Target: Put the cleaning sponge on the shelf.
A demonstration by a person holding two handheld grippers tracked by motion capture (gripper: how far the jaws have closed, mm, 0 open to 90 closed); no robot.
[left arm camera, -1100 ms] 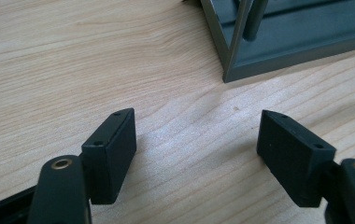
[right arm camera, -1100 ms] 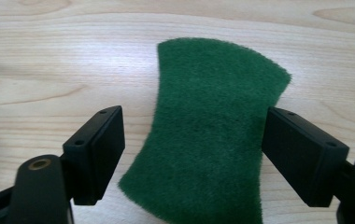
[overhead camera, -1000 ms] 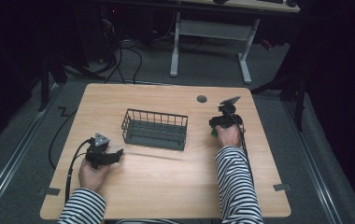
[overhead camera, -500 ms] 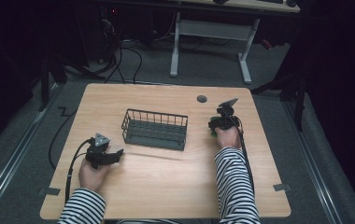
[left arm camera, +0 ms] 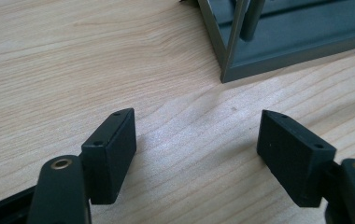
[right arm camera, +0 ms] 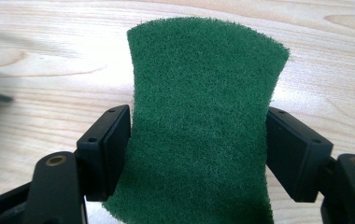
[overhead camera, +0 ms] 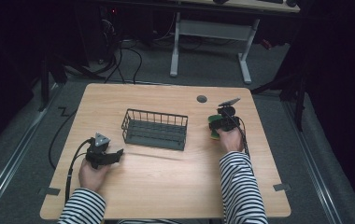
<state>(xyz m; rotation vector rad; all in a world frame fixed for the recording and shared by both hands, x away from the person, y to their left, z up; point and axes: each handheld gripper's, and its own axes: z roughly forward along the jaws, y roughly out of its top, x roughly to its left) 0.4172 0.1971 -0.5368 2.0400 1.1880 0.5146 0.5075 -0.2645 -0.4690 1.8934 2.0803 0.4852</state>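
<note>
1. While the person's two striped sleeves come in from the near edge of the light wooden counter (overhead camera: 166,186), each hand holds a pair of black two-jaw tongs.
2. Left tongs (overhead camera: 115,154): low over the near-left part of the counter, jaws pointing toward the dark grey wire basket (overhead camera: 155,129). In the left gripper view the left tongs (left arm camera: 196,140) stand with jaws wide apart, bare wood between them, nothing held.
3. A near corner of the basket (left arm camera: 241,51) shows at the top of the left gripper view, just ahead of the jaws and apart from them; its flat grey floor and upright wires are visible.
4. Right tongs (overhead camera: 215,126): at the right side of the counter, right of the basket and clear of it, grey plate tilted on top.
5. In the right gripper view the right tongs (right arm camera: 198,144) are clamped on a green fibrous scouring pad (right arm camera: 203,126); both jaws press its side edges, and the pad is pinched narrower at the jaws and flares wider beyond them.
6. From the high view the pad (overhead camera: 211,122) appears as a green patch at the tongs' tip, low over the wood; contact with the counter cannot be told.
7. A small dark round grommet (overhead camera: 202,99) sits in the counter's far side, beyond the right tongs.
</note>
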